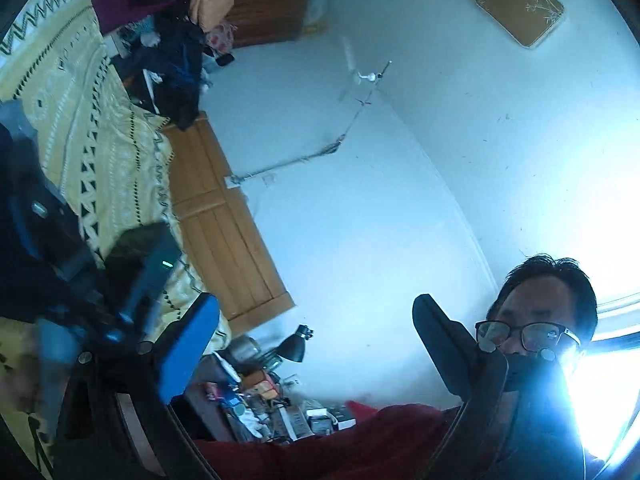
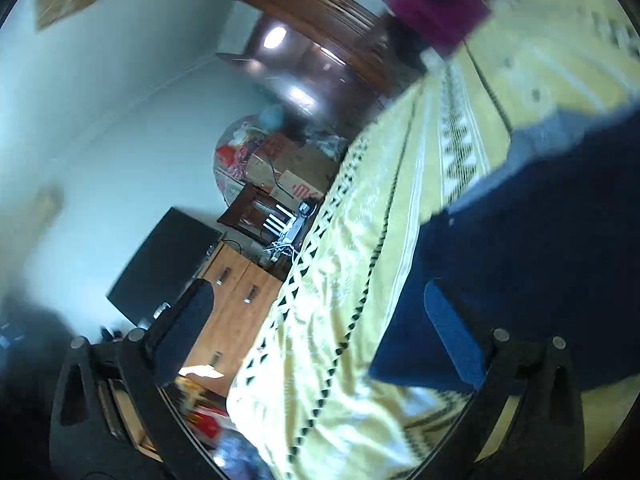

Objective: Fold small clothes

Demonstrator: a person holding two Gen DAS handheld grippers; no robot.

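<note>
At three o'clock on the yellow bedspread (image 2: 340, 280), the limp, light navy garment (image 2: 540, 248) wants an edge pinch; both grippers' jaws gape empty.

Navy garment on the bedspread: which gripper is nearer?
Right. The right gripper is open beside the navy garment, one finger over its edge. The left gripper is open, aimed up at the wall, away from it.

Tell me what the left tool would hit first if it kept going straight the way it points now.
Probably nothing close. The left tool is open and aimed up across the room, with only the pale wall between its fingers. The wall looks far off, though depth is hard to judge through the fisheye.
</note>
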